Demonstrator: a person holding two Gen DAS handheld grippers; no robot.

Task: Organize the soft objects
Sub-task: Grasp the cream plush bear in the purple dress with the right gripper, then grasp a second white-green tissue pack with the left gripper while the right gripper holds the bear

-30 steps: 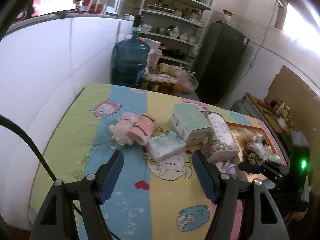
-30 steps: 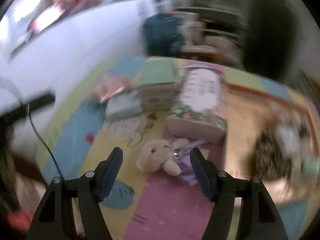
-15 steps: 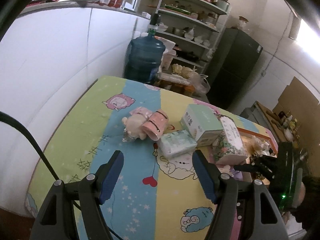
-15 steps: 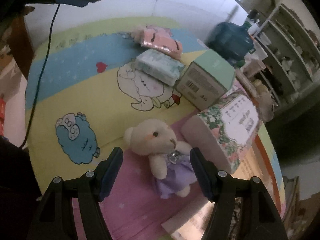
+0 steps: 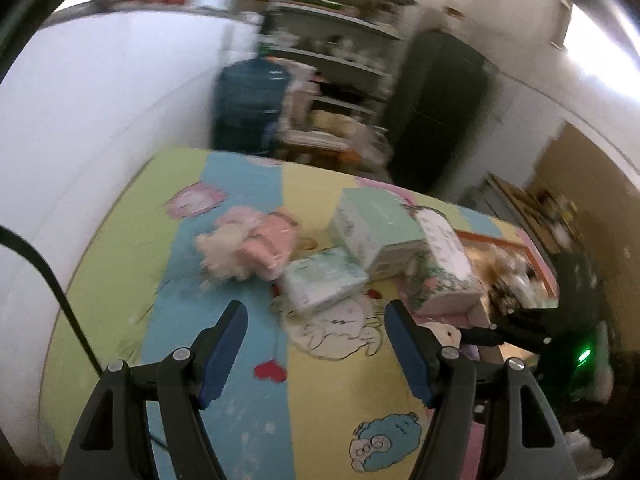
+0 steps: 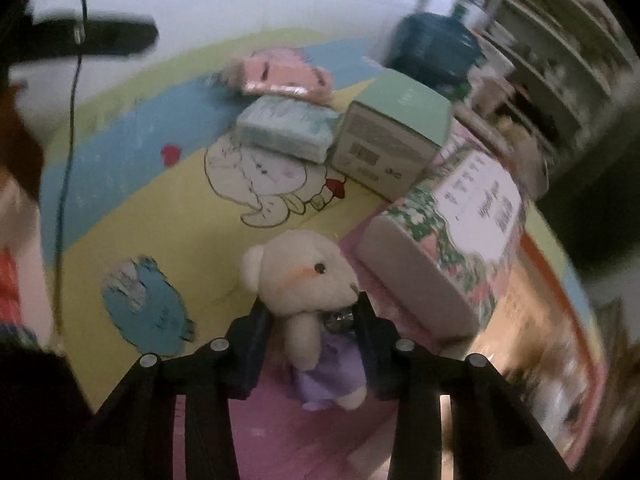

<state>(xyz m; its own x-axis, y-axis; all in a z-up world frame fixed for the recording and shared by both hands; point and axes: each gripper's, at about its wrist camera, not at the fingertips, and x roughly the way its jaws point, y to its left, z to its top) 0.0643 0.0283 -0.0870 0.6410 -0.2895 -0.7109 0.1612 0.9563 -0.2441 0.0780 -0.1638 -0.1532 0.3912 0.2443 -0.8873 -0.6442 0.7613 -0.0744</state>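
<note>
A cream teddy bear [image 6: 304, 276] in a purple dress lies on the cartoon-print table cover [image 6: 168, 216]. My right gripper [image 6: 312, 308] points down at it. Its jaws are closing, with both fingers pressed against the bear's neck and chest. A pink plush toy [image 5: 256, 246] lies farther back, beside a pale soft tissue pack [image 5: 324, 276]. My left gripper [image 5: 316, 344] hangs open above the cover in front of that pack, with nothing between its fingers. In the left wrist view, the right gripper [image 5: 480, 336] shows at the right, and only a bit of the bear [image 5: 444, 330] peeks out there.
A green carton [image 6: 394, 136] and a floral box [image 6: 448, 236] stand just behind the bear. An orange-rimmed tray [image 5: 500, 252] of small items sits at the right edge. A blue water jug [image 5: 252, 104] and shelves [image 5: 340, 40] stand beyond the table. A black cable [image 5: 48, 276] hangs at the left.
My right gripper has dropped onto the bear and its jaws have narrowed around it. The left gripper has drifted slightly nearer the tissue pack, still open.
</note>
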